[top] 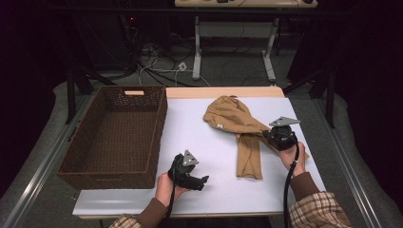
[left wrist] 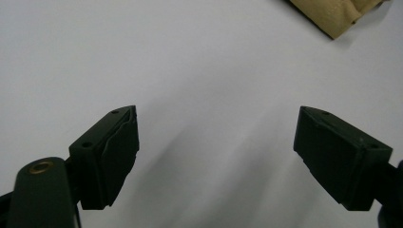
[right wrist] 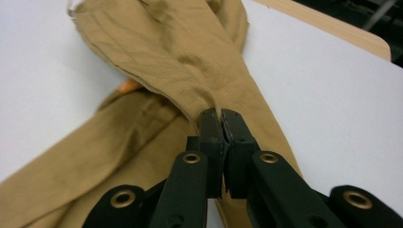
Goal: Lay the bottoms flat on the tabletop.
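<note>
A tan garment lies crumpled on the white table, with one long part trailing toward the front. My right gripper sits at the garment's right side, and in the right gripper view it is shut on a fold of the tan cloth. My left gripper rests low near the table's front, left of the garment. Its jaws are wide open over bare white surface, with a corner of the cloth far ahead.
A brown wicker basket with nothing in it stands along the table's left side. A wooden strip runs along the far edge. Beyond it are a desk frame and cables on the floor.
</note>
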Motion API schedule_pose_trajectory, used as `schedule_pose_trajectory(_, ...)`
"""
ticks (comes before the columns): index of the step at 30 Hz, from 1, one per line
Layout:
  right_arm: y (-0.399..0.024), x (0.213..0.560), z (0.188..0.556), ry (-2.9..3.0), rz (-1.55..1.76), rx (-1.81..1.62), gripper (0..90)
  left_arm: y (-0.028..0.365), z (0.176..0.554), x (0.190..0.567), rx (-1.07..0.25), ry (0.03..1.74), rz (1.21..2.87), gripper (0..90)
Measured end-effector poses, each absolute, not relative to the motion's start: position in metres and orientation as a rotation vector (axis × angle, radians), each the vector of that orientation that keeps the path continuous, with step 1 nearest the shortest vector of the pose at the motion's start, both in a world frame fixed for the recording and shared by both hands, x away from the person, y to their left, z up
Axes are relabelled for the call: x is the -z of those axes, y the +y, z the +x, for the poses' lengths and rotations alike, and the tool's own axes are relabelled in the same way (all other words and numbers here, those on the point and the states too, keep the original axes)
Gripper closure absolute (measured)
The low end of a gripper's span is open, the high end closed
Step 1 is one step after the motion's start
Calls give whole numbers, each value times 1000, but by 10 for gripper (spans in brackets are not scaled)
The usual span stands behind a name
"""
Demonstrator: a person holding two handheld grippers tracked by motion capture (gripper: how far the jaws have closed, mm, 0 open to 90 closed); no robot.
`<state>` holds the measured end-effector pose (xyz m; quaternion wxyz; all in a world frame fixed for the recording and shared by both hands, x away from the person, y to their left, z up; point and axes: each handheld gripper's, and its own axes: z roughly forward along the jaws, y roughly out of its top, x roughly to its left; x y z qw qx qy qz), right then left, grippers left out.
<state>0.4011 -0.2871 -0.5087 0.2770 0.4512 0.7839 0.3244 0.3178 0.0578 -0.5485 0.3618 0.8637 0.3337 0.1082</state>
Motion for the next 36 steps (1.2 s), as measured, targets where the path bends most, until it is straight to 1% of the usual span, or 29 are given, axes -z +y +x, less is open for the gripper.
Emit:
schedule_pose_trajectory(5, -298, 523, 413, 2090, 1293, -777, 878, 45, 320, 548, -278, 842, 2235, 152)
schedule_pose_trajectory(7, -301, 530, 418, 2121, 1329, -759, 855, 39, 321, 547, -277, 835, 2236, 153)
schedule_pose_trajectory(9, -299, 530, 418, 2143, 1320, -751, 799, 33, 321, 547, -264, 831, 2236, 153)
schedule_pose_trajectory(11, -297, 528, 417, 2147, 1298, -764, 717, 28, 322, 547, -254, 831, 2243, 154)
schedule_pose_trajectory(15, -291, 528, 415, 2197, 1270, -781, 590, 9, 324, 547, -231, 799, 2250, 153)
schedule_pose_trajectory(18, -289, 530, 416, 2209, 1261, -777, 597, -3, 326, 548, -224, 783, 2252, 152)
schedule_pose_trajectory(22, -286, 533, 416, 2212, 1251, -770, 701, -18, 330, 549, -204, 777, 2249, 150)
schedule_pose_trajectory(25, -285, 533, 415, 2214, 1246, -766, 757, -32, 334, 549, -195, 772, 2254, 152)
schedule_pose_trajectory(33, -284, 533, 414, 2217, 1239, -754, 769, -58, 340, 549, -184, 761, 2261, 167)
schedule_pose_trajectory(36, -283, 532, 414, 2219, 1230, -754, 778, -65, 344, 550, -191, 777, 2270, 198)
